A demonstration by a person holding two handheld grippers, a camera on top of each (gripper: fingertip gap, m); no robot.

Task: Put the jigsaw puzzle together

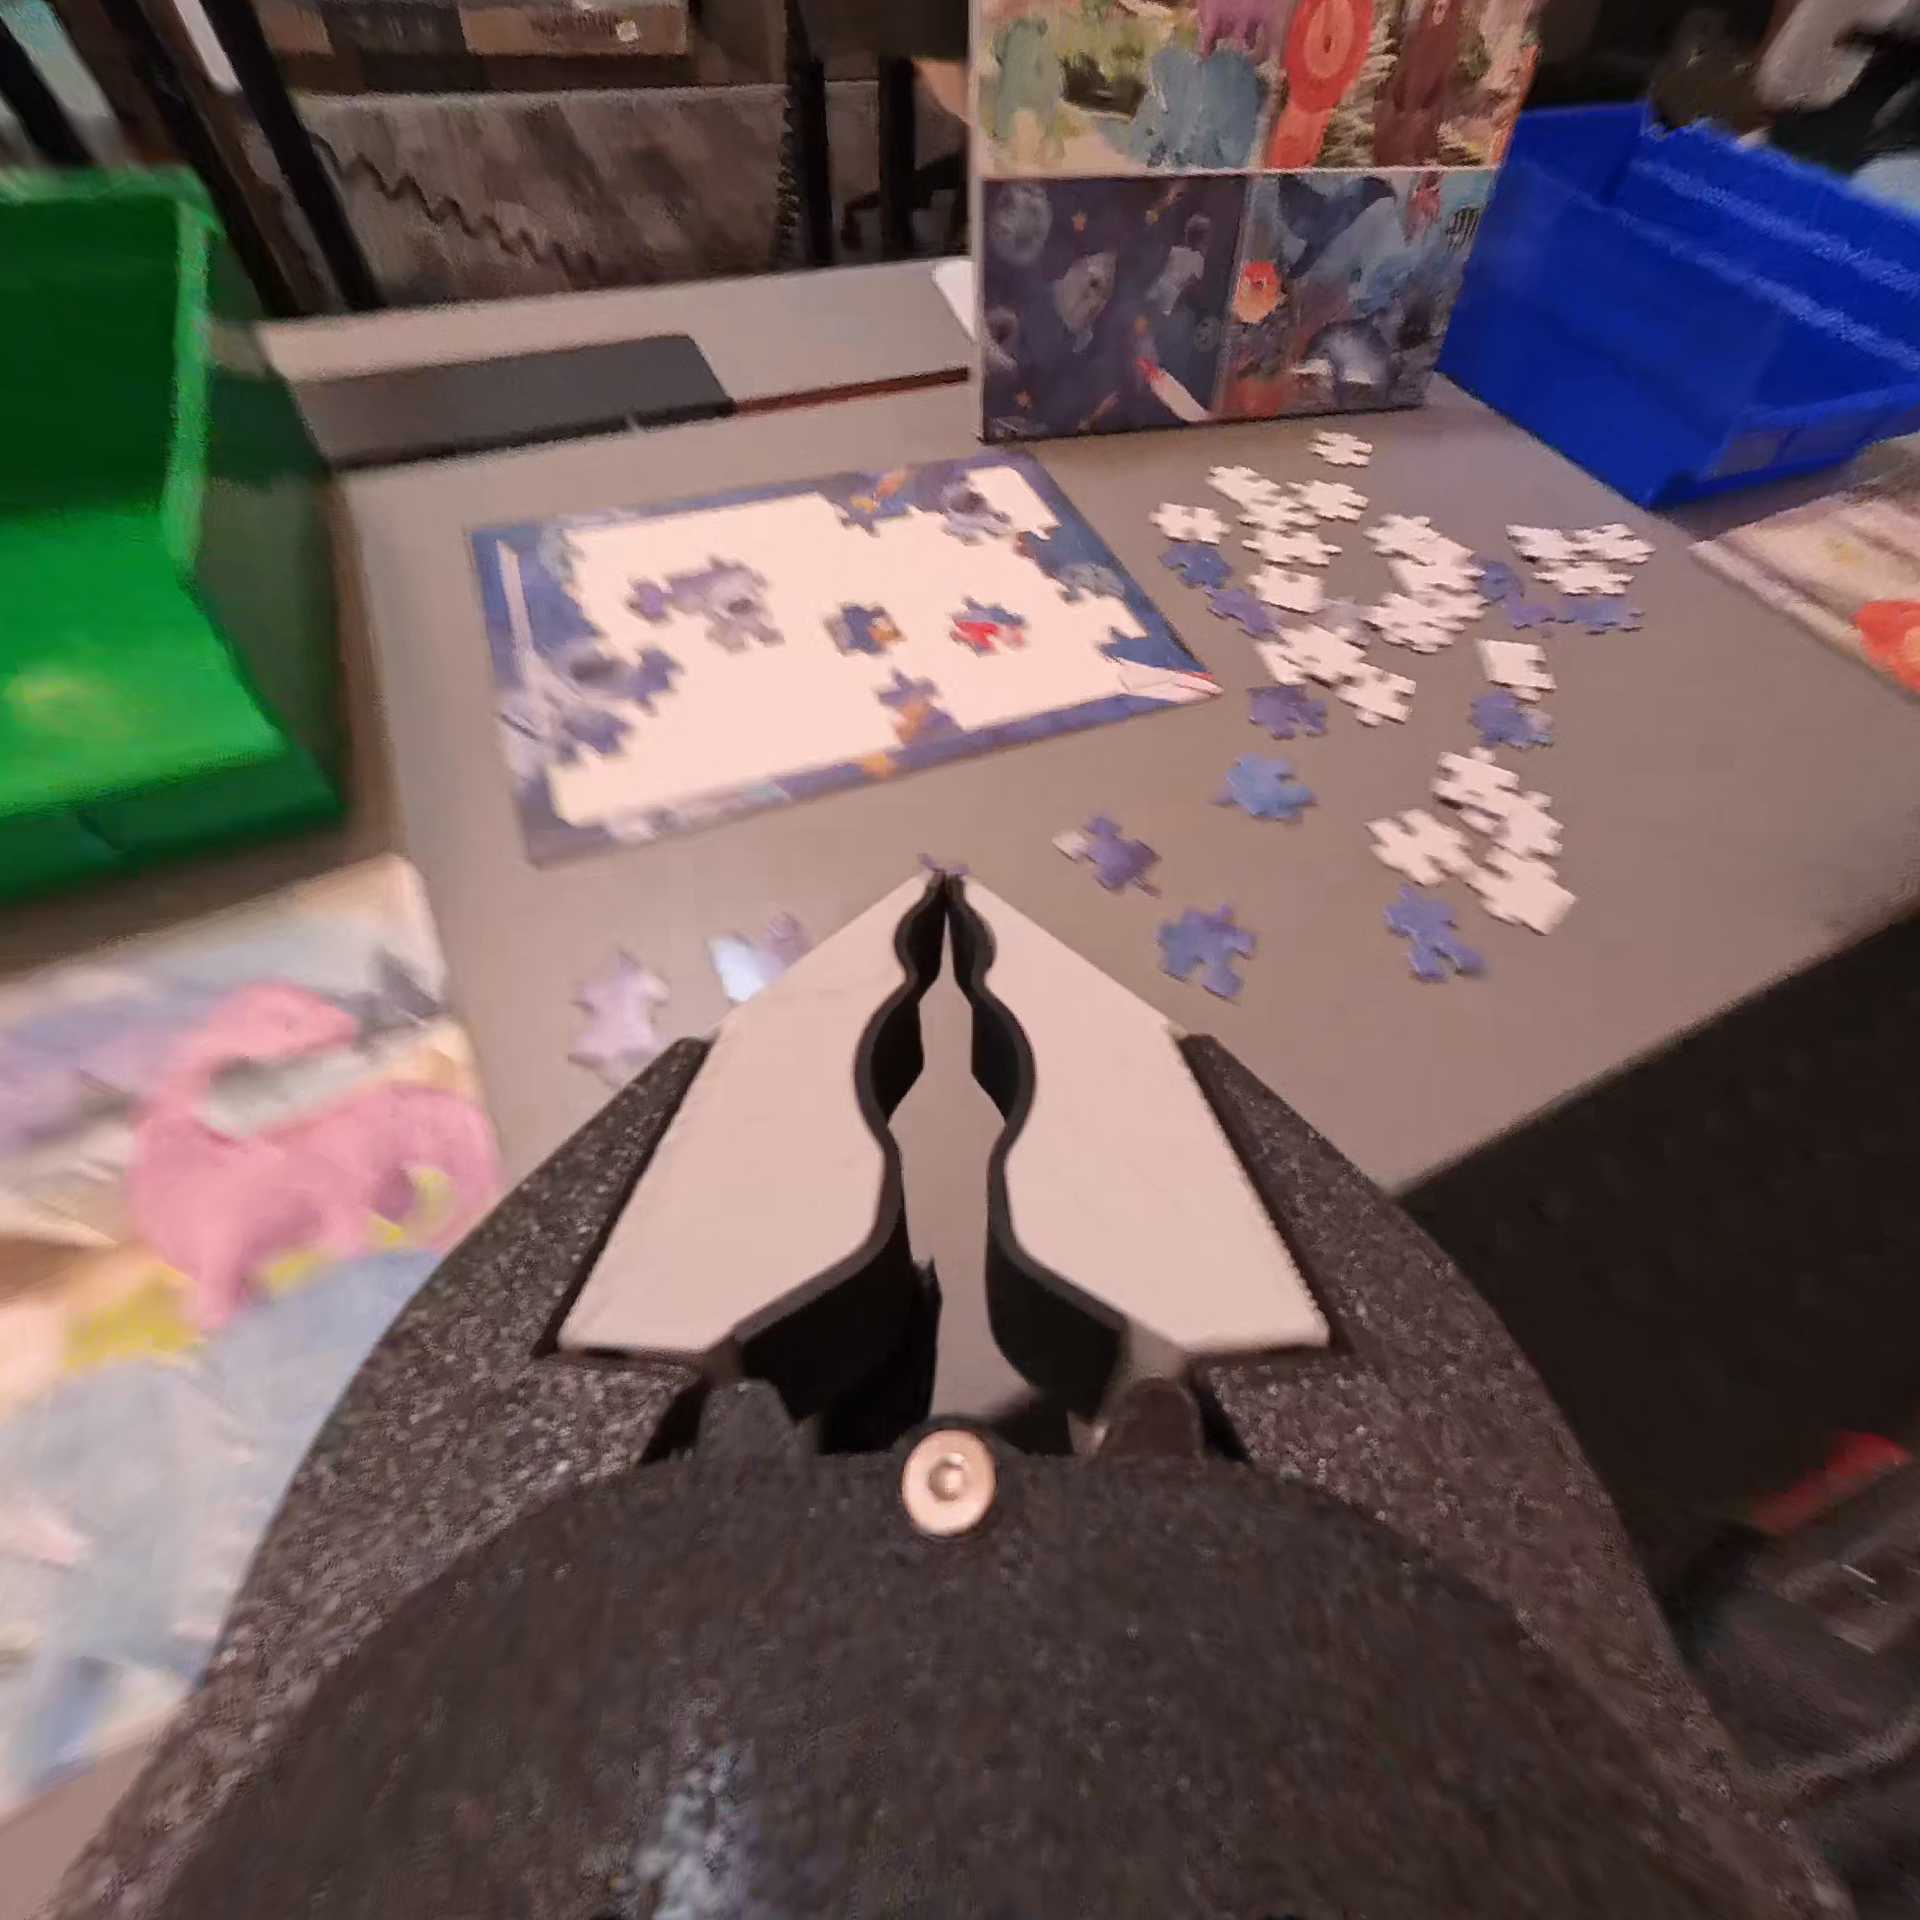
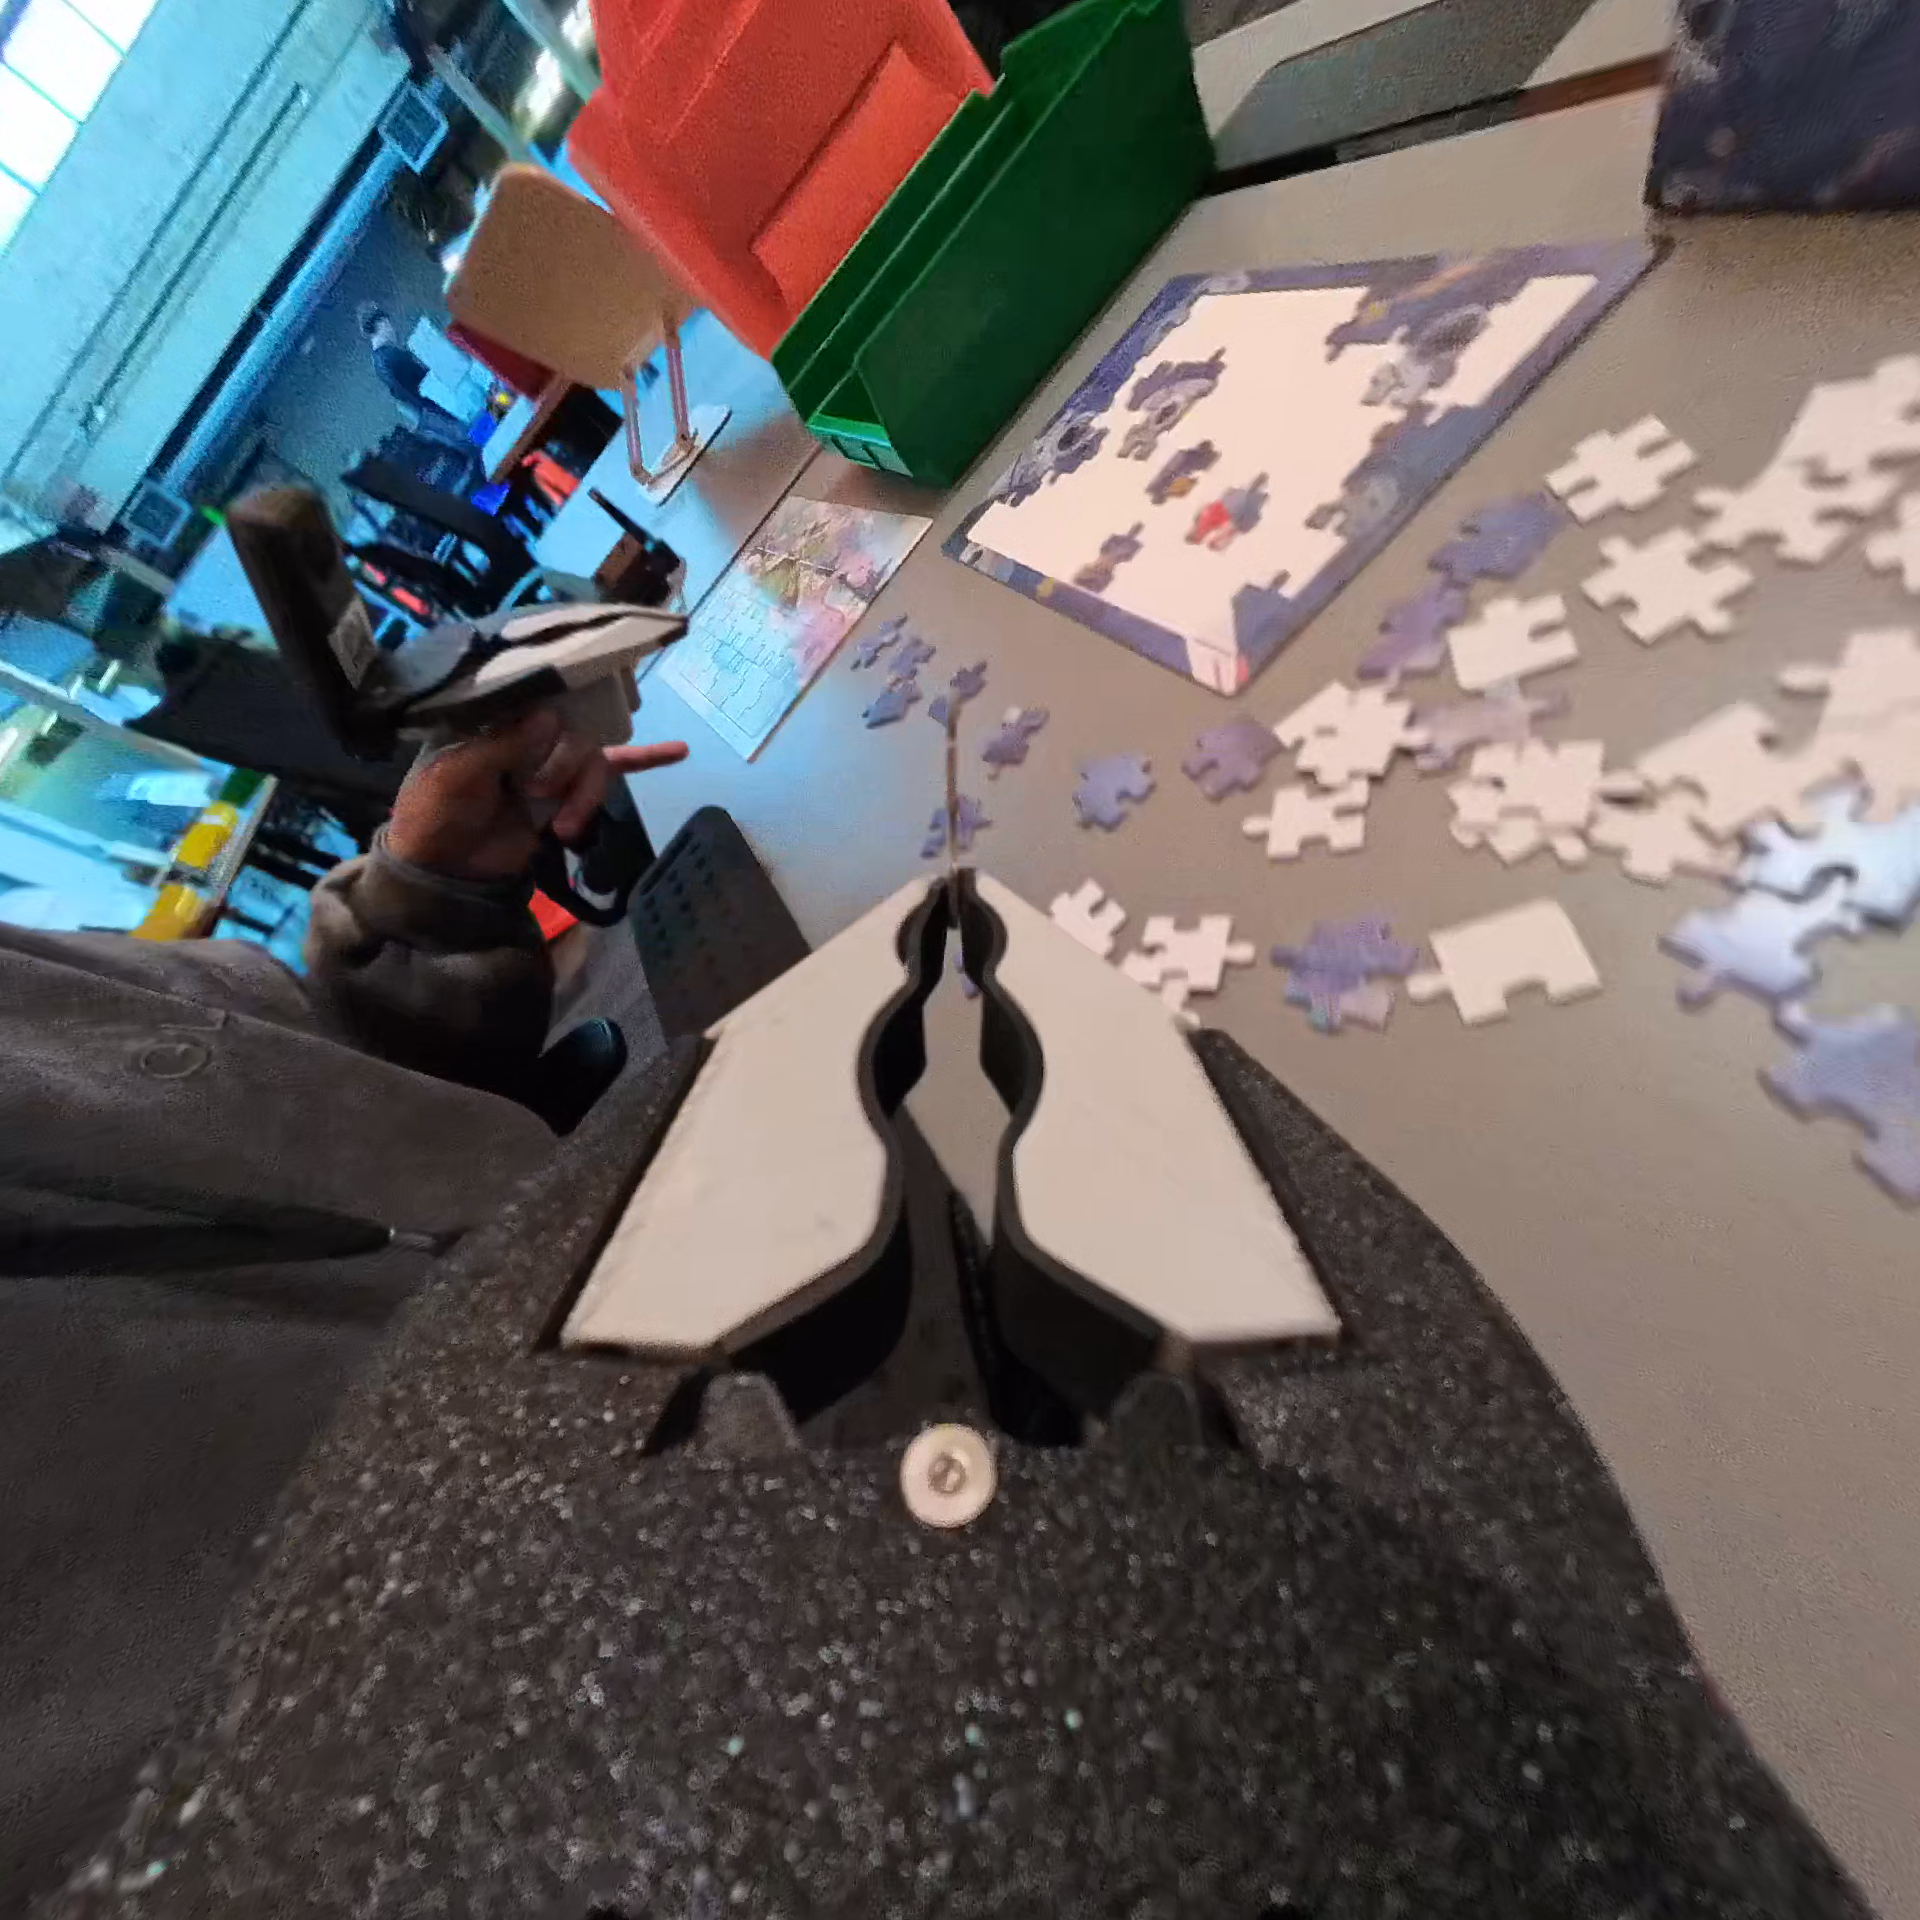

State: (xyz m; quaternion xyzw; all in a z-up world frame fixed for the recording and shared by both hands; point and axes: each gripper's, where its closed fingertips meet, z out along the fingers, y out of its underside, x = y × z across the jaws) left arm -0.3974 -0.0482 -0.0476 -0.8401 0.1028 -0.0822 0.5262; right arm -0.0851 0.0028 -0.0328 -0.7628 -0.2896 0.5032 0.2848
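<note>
The puzzle board (image 1: 727, 748) lies on the grey table ahead, with a blue border of joined pieces and a few pieces on its white middle. It also shows in the right wrist view (image 2: 1278, 395). Loose pieces (image 1: 1382, 623), blue face up or white face down, are scattered to its right (image 2: 1558, 727). My left gripper (image 1: 943, 883) is shut, in the air near the table's front edge. A small purple bit shows just past its tips. It shows held in a hand in the right wrist view (image 2: 582, 644). My right gripper (image 2: 953, 883) is shut on a puzzle piece (image 2: 951, 769), seen edge-on as it sticks out past the tips.
The picture box (image 1: 1226, 291) stands behind the board. A green bin (image 1: 125, 571) is at the left, a blue bin (image 1: 1704, 312) at the right and an orange bin (image 2: 769, 145) farther back. A finished pink puzzle (image 1: 239, 1143) lies front left. A grey sleeve (image 2: 208, 1143) is beside my right gripper.
</note>
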